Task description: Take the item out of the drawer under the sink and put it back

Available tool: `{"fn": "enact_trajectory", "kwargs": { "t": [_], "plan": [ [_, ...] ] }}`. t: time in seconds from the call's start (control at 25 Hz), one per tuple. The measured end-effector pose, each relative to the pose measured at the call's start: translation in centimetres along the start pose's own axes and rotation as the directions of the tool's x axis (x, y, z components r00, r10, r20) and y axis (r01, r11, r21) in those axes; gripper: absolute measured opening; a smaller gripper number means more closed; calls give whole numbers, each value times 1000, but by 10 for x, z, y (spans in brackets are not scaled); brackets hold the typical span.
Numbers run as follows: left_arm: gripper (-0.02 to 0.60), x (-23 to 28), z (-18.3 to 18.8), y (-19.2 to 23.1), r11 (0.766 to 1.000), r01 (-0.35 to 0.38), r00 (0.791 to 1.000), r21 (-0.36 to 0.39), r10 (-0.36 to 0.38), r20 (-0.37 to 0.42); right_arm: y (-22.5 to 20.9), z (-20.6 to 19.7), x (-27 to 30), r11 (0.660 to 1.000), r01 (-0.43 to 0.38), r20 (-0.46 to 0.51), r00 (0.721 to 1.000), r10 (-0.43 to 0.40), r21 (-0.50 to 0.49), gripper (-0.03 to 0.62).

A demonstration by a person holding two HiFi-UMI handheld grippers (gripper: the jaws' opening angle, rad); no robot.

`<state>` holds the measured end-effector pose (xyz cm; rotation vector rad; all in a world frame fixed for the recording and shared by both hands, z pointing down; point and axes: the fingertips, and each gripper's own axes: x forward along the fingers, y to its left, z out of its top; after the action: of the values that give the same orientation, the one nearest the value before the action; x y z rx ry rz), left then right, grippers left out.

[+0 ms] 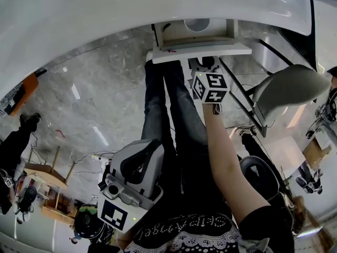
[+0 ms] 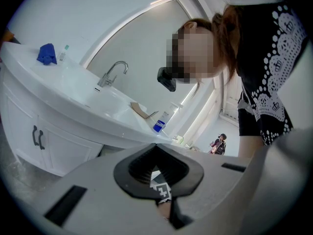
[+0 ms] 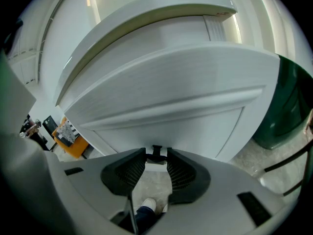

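In the head view the white drawer [image 1: 164, 36] under the sink counter stands pulled out, and a pale round item [image 1: 197, 24] lies inside it. My right gripper [image 1: 203, 63], with its marker cube, reaches to the drawer front [image 1: 231, 50]. Seen from the right gripper view, my right gripper [image 3: 157, 156] has its jaws closed on the small black drawer handle [image 3: 157, 152] of the white front panel [image 3: 171, 97]. My left gripper [image 1: 151, 147] hangs back near the person's waist. In its own view the left gripper [image 2: 156, 147] is shut and holds nothing.
The left gripper view shows the sink counter with a faucet [image 2: 113, 72], a blue cloth [image 2: 47, 54] and a blue bottle [image 2: 159, 124], above cabinet doors [image 2: 36, 137]. A green bin [image 3: 288, 106] stands right of the drawer. A grey chair [image 1: 287, 88] is at my right.
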<state>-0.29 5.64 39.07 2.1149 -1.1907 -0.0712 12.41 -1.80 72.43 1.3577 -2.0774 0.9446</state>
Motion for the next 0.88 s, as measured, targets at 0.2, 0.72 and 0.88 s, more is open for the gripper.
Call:
{"fn": "enact_trajectory", "kwargs": {
  "t": [0.2, 0.72, 0.88],
  "plan": [
    [5, 0, -2, 1, 1000, -5, 1000, 4, 5, -5, 0, 0, 1, 999, -33, -1, 999, 33, 3, 145],
    [5, 5, -3, -6, 1000, 5, 1000, 15, -5, -9, -1, -5, -20, 997, -70, -27, 997, 69, -35, 147],
    [4, 7, 4, -13, 999, 31, 1000, 28, -31, 0, 0, 0, -50, 998, -65, -20, 998, 65, -13, 147]
  ]
}}
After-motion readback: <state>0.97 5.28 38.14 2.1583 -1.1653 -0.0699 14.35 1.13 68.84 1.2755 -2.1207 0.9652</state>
